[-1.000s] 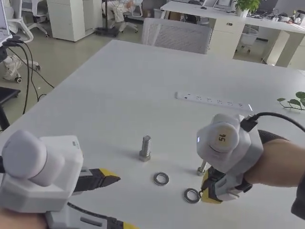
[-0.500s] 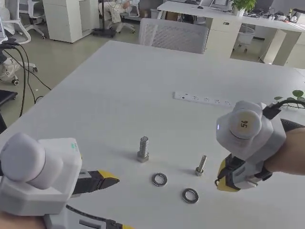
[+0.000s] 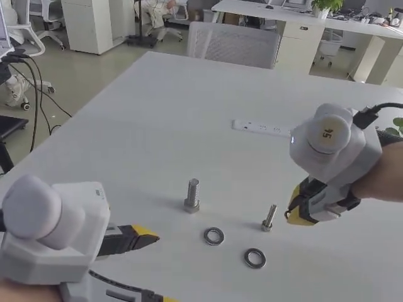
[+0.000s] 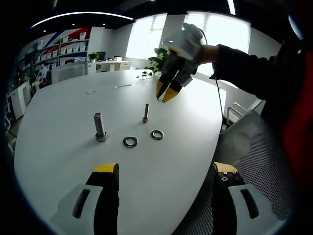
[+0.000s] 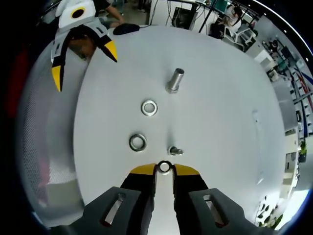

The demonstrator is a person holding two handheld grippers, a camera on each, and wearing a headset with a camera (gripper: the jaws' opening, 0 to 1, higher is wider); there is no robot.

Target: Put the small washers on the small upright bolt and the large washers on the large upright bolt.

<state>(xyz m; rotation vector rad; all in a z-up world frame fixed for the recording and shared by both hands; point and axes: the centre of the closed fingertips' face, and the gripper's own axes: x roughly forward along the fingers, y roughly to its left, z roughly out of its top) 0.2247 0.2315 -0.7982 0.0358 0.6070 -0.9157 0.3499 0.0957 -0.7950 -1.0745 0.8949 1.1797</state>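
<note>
The large upright bolt [image 3: 192,195] [image 5: 174,80] stands mid-table, and the small upright bolt [image 3: 269,218] [image 5: 175,151] stands to its right. Two washers [image 3: 213,236] [image 3: 255,258] lie flat in front of them. In the right gripper view they appear as one washer [image 5: 149,107] and another [image 5: 137,142]. My right gripper [image 3: 296,214] [image 5: 165,169] hovers just right of and above the small bolt, shut on a small washer [image 5: 165,167]. My left gripper [image 3: 141,238] [image 4: 165,169] is open and empty, low at the near left. Both bolts [image 4: 100,127] [image 4: 145,112] lie ahead of it.
A white power strip [image 3: 261,128] lies farther back on the white table [image 3: 157,113]. A plant's leaves [image 3: 397,126] reach in at the right edge. A mesh chair [image 3: 233,44] stands behind the far table edge. Bare tabletop surrounds the bolts.
My right gripper has risen from the table beside the near washer and moved up and to the right, above the small bolt. The left gripper has stayed put.
</note>
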